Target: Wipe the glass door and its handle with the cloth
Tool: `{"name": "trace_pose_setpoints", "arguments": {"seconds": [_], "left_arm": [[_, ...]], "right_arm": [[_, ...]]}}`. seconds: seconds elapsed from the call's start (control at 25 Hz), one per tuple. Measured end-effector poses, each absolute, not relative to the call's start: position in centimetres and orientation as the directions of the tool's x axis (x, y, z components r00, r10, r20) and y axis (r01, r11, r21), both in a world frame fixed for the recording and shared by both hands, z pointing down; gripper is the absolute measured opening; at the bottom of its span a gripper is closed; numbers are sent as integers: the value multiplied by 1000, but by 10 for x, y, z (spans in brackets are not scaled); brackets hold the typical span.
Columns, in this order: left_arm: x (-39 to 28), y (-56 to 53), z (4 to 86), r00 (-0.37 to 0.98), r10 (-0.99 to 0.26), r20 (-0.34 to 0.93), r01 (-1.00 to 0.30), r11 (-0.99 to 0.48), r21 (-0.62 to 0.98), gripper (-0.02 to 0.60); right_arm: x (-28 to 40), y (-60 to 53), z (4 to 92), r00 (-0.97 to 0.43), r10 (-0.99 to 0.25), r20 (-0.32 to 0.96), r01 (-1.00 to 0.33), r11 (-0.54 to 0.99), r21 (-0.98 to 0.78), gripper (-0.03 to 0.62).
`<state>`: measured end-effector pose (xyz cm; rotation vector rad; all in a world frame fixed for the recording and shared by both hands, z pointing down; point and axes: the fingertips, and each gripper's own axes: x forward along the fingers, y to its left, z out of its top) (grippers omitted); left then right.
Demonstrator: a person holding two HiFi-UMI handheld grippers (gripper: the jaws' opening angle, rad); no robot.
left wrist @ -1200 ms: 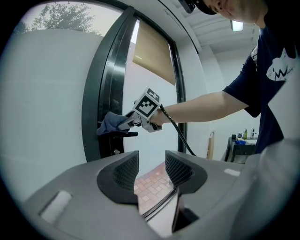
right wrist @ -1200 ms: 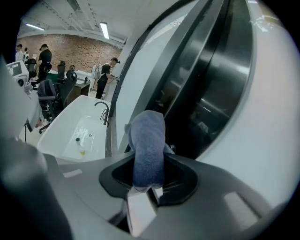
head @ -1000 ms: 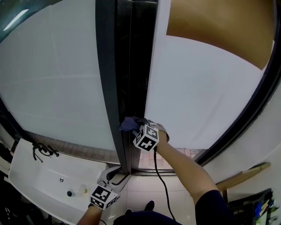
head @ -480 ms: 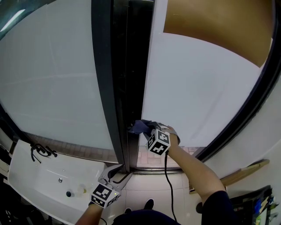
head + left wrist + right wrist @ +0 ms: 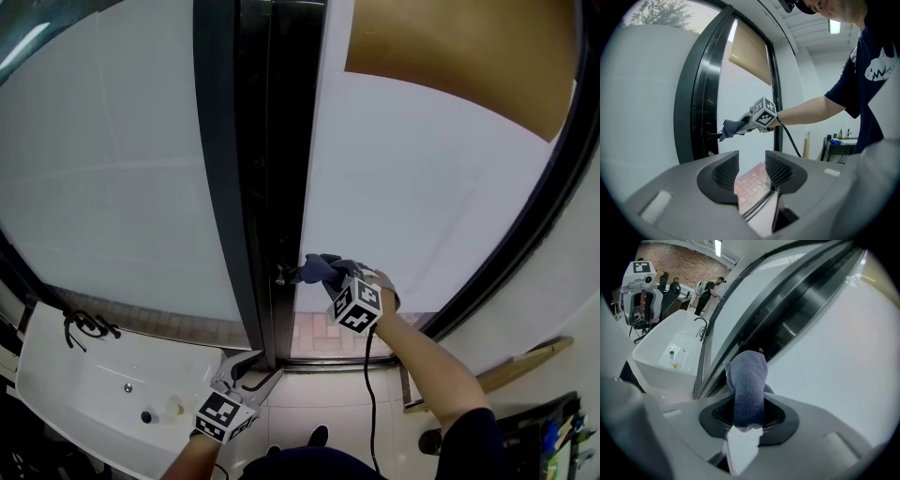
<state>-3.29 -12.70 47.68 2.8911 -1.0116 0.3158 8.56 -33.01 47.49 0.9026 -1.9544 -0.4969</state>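
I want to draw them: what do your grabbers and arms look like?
Both the left gripper and right gripper are grey plastic with dark ridged pads. Each carries a black-and-white marker cube. A black cable leaves the right one. Navy short sleeve.

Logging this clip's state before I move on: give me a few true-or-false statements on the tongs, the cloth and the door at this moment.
1. The right tongs are shut on the cloth. True.
2. The left tongs grip a spray bottle. False: they are open, with nothing between them.
3. The cloth is up by the door handle, at the dark frame. True.
4. The sink stands at the person's right. False: it lies at the lower left of the head view, beside the left tongs.
5. The brown shade covers the whole pane. False: it covers only the top part.
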Motion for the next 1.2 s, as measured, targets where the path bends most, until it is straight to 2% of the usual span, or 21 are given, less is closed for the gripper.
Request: {"name": "trace_pose_setpoints", "arguments": {"seconds": [0.24,0.48,0.84,1.2], "left_arm": [[-39,-126,479,752,-623,214,-637,-771,-4,170],[-46,-124,479,738,-642,211,-657,-754,1,170],[-55,-126,484,728,-652,214,-669,-743,11,170],[-42,-131,484,751,-626,210,-643,-766,14,170]], "right_arm": [[6,-318,461,-424,-749,509,-246,637,731,112],[-34,-326,491,-409,-721,559,-136,654,744,112],[-7,-331,517,-362,-713,601,-152,681,716,112],[53,-333,528,-289,-729,620,-198,679,707,112]]}}
